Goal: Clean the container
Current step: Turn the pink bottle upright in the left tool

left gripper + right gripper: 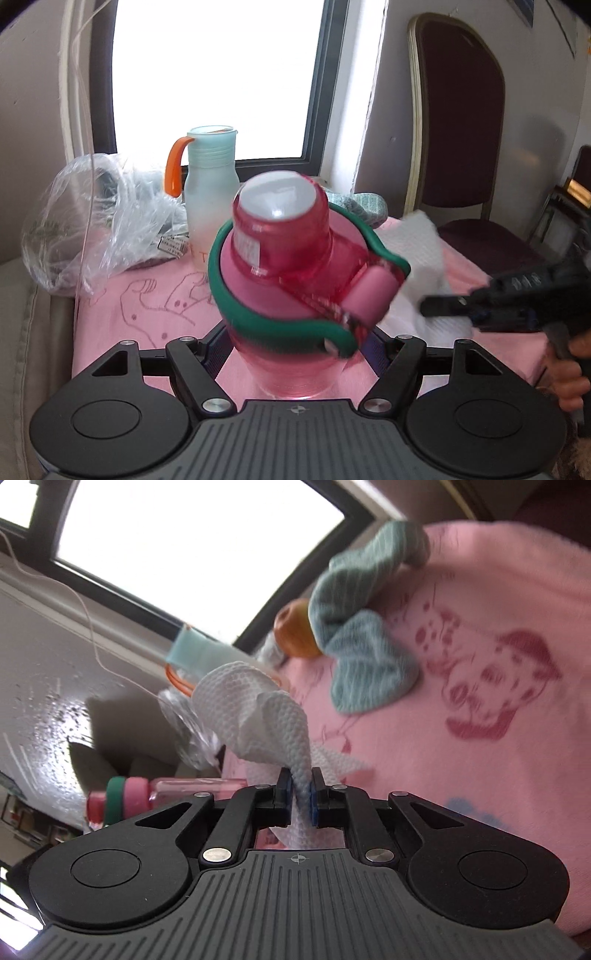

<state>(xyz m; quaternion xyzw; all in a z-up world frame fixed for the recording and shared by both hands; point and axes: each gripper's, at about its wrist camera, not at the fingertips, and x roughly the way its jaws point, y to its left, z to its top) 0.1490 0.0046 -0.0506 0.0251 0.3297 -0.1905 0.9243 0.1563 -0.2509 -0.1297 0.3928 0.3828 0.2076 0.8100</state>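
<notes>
The pink water bottle (291, 280) is being clamped by the left gripper (295, 343), steadied for wiping; a white paper towel (258, 716) is being pinched in the right gripper (300, 794).

The pink plastic bottle (284, 295) stands on the pink printed cloth (147, 302), before the frosted handled jug (210, 184); the crumpled clear plastic bag (92, 221) lies left.

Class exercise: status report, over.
Left gripper shut on pink bottle. Right gripper shut on white paper towel. Bottle lid closed. Nothing in the way.

Wrist views, close, angled down; both show pink bottle (291, 295).
</notes>
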